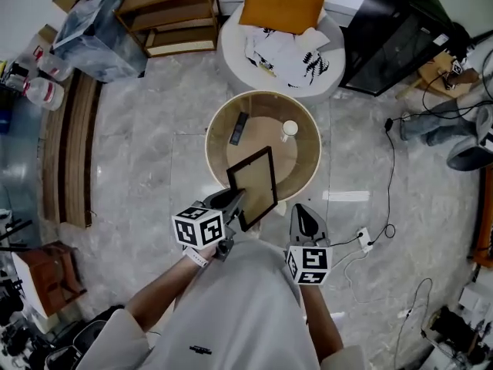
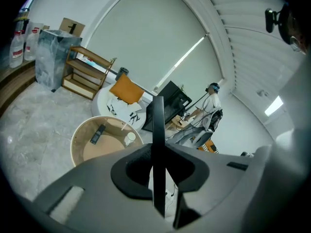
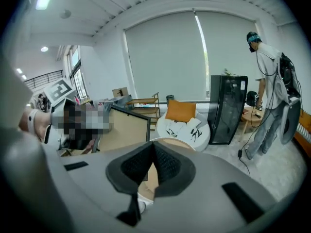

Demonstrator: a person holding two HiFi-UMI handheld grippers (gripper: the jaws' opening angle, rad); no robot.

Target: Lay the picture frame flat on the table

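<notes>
A black picture frame [image 1: 254, 185] with a tan backing hangs tilted over the near edge of the round wooden table [image 1: 218, 133]. My left gripper [image 1: 237, 200] is shut on the frame's lower left edge. In the left gripper view the frame [image 2: 158, 130] shows edge-on as a thin black bar pinched between the jaws of the left gripper [image 2: 158, 152]. My right gripper [image 1: 302, 209] hovers just right of the frame near the table's front rim, shut and empty. In the right gripper view the right gripper [image 3: 153, 147] has its pads meeting, and the frame [image 3: 129, 125] stands to the left.
On the table lie a black remote [image 1: 239, 128] and a white cup [image 1: 289, 129]. Behind it sits a white round seat [image 1: 231, 52] with an orange cushion [image 1: 281, 5]. A wooden shelf [image 1: 173, 14], a black cabinet [image 1: 393, 29] and a floor cable [image 1: 393, 183] surround it. A person [image 3: 269, 81] stands at the right.
</notes>
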